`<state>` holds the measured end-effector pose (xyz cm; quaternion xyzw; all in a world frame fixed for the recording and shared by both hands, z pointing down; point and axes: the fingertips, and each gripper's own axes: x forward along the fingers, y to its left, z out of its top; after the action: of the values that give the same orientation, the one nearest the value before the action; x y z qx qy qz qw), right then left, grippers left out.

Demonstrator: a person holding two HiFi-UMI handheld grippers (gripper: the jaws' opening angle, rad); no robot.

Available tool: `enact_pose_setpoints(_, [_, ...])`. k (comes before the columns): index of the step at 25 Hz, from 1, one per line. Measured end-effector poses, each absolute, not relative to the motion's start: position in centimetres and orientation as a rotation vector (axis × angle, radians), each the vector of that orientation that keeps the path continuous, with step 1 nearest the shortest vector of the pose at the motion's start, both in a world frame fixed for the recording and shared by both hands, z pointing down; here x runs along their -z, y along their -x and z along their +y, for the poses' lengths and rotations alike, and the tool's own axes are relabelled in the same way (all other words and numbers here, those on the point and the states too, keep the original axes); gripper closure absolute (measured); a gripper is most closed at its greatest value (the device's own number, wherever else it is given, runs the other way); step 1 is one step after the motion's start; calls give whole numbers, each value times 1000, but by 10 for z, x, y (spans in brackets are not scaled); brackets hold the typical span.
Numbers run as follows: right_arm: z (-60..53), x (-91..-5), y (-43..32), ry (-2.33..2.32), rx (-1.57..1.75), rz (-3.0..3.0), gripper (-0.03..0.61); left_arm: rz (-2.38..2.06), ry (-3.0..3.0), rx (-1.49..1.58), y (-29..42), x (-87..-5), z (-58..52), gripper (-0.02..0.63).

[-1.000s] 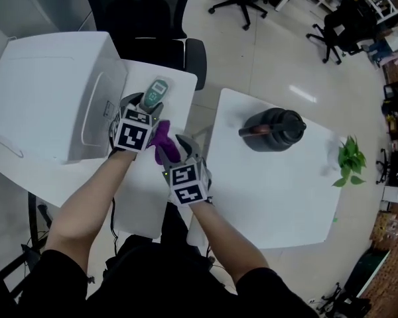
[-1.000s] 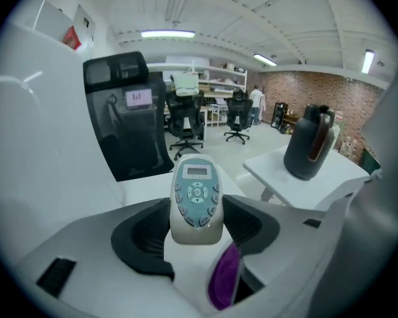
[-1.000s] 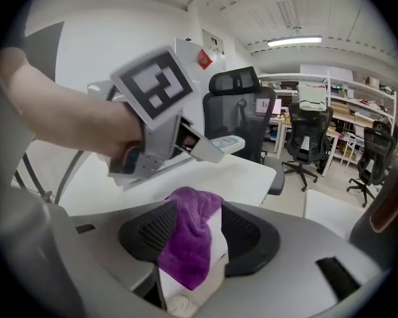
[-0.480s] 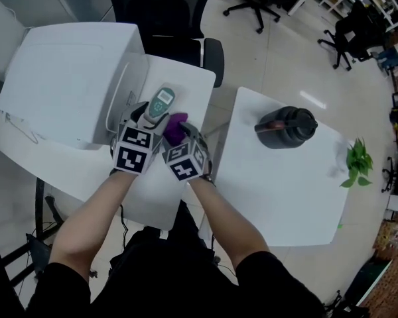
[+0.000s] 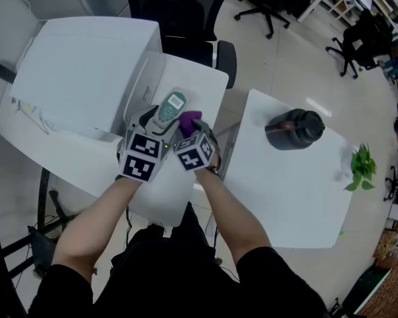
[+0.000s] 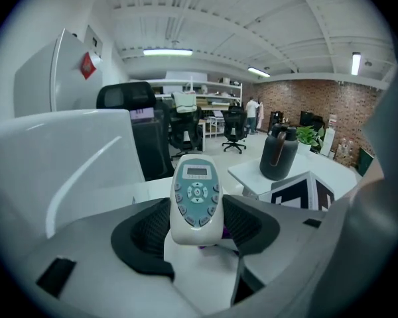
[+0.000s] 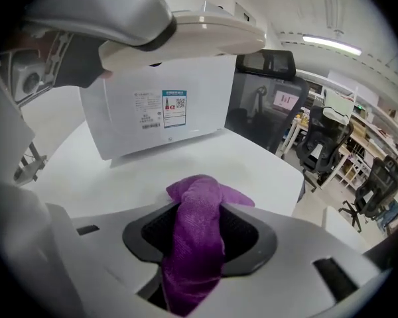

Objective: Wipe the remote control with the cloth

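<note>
A white remote control with a teal button face stands out from my left gripper, whose pads are shut on its lower end. It is held a little above the small white table. My right gripper sits close on the right, its jaws closing on a bunched purple cloth that fills the gap between the pads. The cloth's tip lies against the remote's right side. In the right gripper view the remote's white underside hangs overhead.
A large white box with a label stands on the table's left. A black office chair is behind the table. On a second white table to the right stand a black jug and a small green plant.
My right gripper has moved up and to the left with the cloth, from below the remote to right beside it. The left gripper still holds the remote the same way.
</note>
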<state>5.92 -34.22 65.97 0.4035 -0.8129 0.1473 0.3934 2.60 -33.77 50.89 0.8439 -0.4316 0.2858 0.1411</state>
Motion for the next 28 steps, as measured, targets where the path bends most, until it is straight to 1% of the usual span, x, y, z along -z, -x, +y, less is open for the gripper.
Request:
enact_pose_setpoints(2, [-339,-652,-63,-1052,-381,-2062,443,-1237,-2455,-824,-26,-504,-328,376])
enact_pose_setpoints(3, [-337,-646,-66,-1067,-389,-2066,449,-1231,-2470,-823,-26,-500,-323,376])
enact_pose_setpoints(8, [-299,-585,-81,-1182,-384,-2123,459,-1202,-2556,-798,-21,-479,-281,376])
enact_pose_setpoints(14, [-218,-466,-87,-1364,-235,-2227,462,-1184,-2679,-851,16,-459,-193,376])
enact_pose_setpoints(17, [-172,-410,-58,-1363,-96,-2312,462,-1205,-2726,-912,43,-460,-156,376])
enact_pose_setpoints(20, [-125,-383,-4,-1247,-4,-2402,462,-1204,-2755,-961,65,-464,-125,376])
enact_pose_setpoints(24, [-79,-398,64,-1030,-2,-2431,462,-1193,-2805,-1026,78,-463,-91,377])
enact_pose_setpoints(28, [-52,-416,105,-870,25,-2396,462,-1197,-2865,-1094,87,-459,-64,377])
